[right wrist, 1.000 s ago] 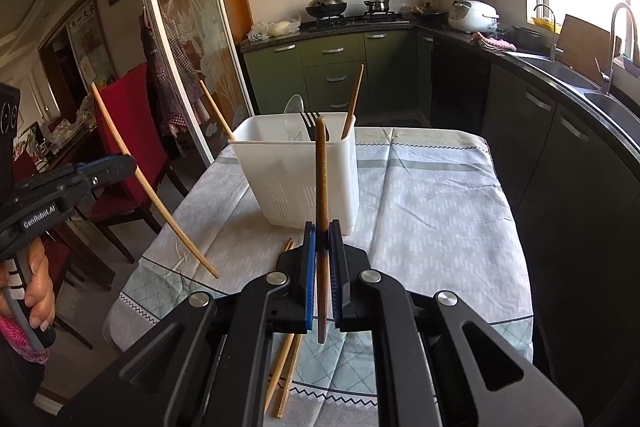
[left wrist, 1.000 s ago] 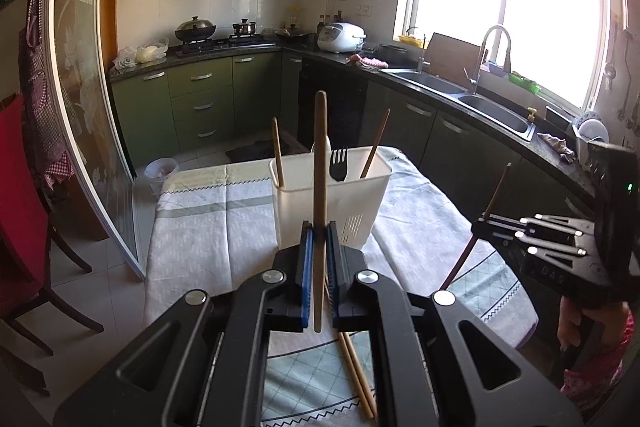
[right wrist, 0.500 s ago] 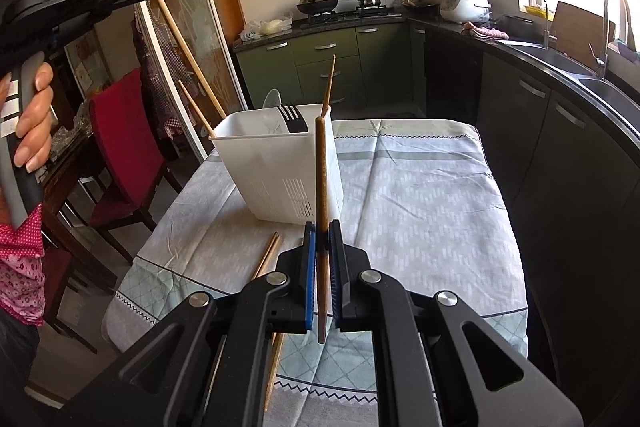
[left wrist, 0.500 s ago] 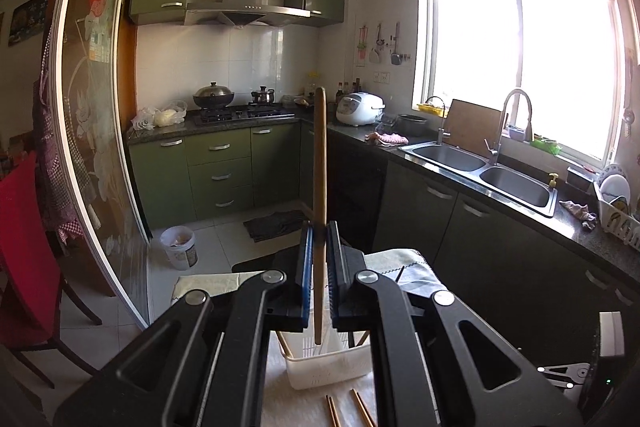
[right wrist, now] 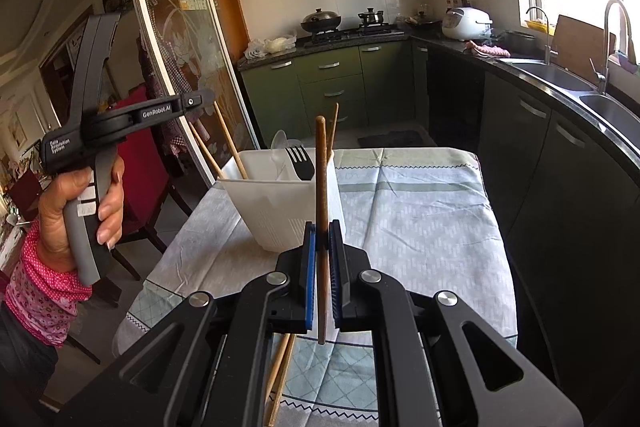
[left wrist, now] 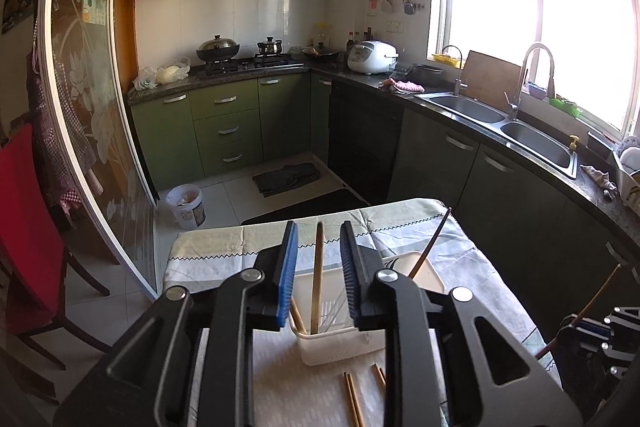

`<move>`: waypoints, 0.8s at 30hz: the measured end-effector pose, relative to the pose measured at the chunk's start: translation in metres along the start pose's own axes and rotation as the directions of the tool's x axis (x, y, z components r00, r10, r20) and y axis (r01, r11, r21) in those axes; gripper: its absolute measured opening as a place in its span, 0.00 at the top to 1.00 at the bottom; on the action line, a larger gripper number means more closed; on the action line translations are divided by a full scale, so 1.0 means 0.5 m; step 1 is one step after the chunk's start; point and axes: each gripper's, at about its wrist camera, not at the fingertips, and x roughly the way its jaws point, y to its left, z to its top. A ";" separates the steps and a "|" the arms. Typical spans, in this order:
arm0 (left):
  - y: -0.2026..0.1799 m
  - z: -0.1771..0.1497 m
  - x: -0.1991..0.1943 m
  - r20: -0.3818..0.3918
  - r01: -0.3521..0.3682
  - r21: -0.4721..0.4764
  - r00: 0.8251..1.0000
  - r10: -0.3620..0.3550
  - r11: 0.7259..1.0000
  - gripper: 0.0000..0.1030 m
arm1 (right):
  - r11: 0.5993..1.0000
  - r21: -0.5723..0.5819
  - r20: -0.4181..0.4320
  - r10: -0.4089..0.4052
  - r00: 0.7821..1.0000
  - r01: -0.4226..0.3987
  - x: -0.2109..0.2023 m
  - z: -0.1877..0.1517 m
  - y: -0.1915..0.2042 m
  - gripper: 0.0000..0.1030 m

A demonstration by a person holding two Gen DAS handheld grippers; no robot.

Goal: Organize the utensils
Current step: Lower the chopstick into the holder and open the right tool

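Two chopsticks were in play at once. The left gripper (left wrist: 316,267) hung above the white caddy (right wrist: 280,203), which stood toward the far left corner of the table (right wrist: 420,219); its jaws had just been opening, and the light chopstick (left wrist: 317,279) between them stood free of both pads, its lower end already down in the caddy. The right gripper (right wrist: 322,267) was clamped on a darker chopstick (right wrist: 321,211), held upright over the near part of the table. A black fork (right wrist: 298,163) and other sticks leaned in the caddy, and a few loose chopsticks (left wrist: 352,399) lay by the near edge.

Trouble could come from the freed stick — tipping against a pad, it might get dragged out as the hand drew off. The right stick, gripped low, might pivot and miss the caddy's opening — or knock the light caddy over.
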 end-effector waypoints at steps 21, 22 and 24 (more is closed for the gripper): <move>0.049 -0.073 -0.120 -0.003 0.056 -0.004 0.998 -0.056 0.998 0.76 | 0.996 0.072 0.092 -0.055 0.994 0.048 0.178 0.232 0.025 0.93; 0.051 -0.073 -0.118 -0.008 0.056 -0.005 0.998 -0.056 0.998 0.76 | 0.996 0.069 0.078 -0.057 0.995 0.051 0.190 0.227 0.024 0.92; 0.053 -0.079 -0.116 -0.020 0.056 -0.008 0.998 -0.056 0.998 0.76 | 0.996 0.069 0.066 -0.057 0.996 0.053 0.204 0.219 0.021 0.92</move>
